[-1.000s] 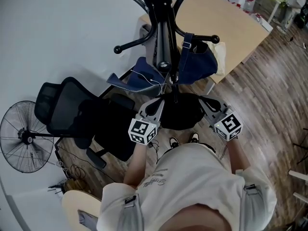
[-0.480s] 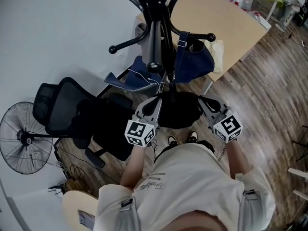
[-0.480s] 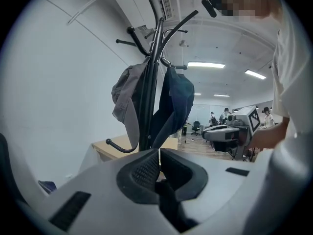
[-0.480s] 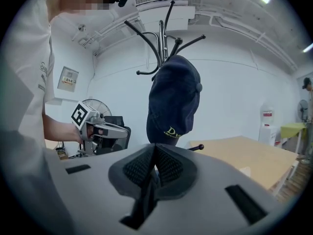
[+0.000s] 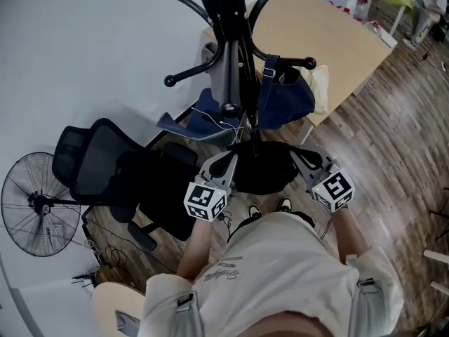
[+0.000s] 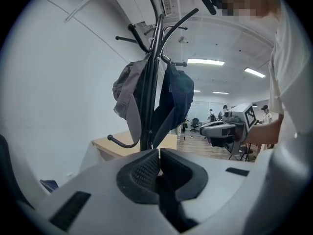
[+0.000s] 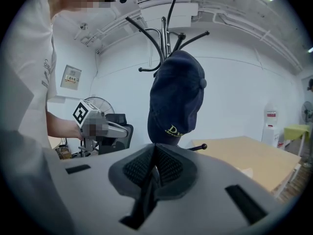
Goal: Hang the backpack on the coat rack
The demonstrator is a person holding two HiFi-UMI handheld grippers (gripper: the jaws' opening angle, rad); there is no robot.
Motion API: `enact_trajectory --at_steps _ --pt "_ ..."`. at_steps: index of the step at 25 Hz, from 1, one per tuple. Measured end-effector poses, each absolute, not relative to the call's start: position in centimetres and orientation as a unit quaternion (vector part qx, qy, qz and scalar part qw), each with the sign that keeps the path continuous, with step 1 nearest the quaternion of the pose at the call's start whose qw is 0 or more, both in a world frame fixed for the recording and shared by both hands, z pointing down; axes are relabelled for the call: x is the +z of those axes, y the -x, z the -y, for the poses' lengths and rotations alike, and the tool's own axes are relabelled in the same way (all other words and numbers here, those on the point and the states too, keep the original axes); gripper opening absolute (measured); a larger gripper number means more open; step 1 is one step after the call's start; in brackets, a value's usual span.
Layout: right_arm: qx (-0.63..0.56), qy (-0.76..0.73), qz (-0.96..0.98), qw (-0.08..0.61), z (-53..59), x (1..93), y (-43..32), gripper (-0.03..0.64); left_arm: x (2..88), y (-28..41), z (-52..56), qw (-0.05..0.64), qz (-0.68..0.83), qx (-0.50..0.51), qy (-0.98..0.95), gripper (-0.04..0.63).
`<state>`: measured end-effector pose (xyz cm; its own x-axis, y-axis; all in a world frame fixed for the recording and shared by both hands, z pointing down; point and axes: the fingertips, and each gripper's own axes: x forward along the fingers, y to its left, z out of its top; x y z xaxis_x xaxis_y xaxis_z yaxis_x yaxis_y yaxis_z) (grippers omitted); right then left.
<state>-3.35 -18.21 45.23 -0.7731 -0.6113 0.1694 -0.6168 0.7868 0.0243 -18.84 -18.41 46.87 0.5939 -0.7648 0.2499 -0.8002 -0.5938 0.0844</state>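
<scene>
backpack [image 5: 287, 102] still on coat rack [image 5: 230, 48]

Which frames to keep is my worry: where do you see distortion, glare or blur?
Head view: evenly lit and sharp, floor slightly smeared at the right. Left gripper view: fisheye bend, black corners, ceiling lights blown out. Right gripper view: same fisheye, backpack dark against the white wall.

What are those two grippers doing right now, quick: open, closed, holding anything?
Left gripper: closed, holding nothing.
Right gripper: closed, holding nothing.
</scene>
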Motion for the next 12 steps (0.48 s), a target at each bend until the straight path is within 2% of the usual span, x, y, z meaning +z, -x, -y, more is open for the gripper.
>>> enact_trajectory --at_steps 12 --pt "0.018 -0.324 0.941 0.09 18.75 45.69 3.59 -0.006 47.43 19.58 19.09 0.096 0.439 0.099 -0.888 0.021"
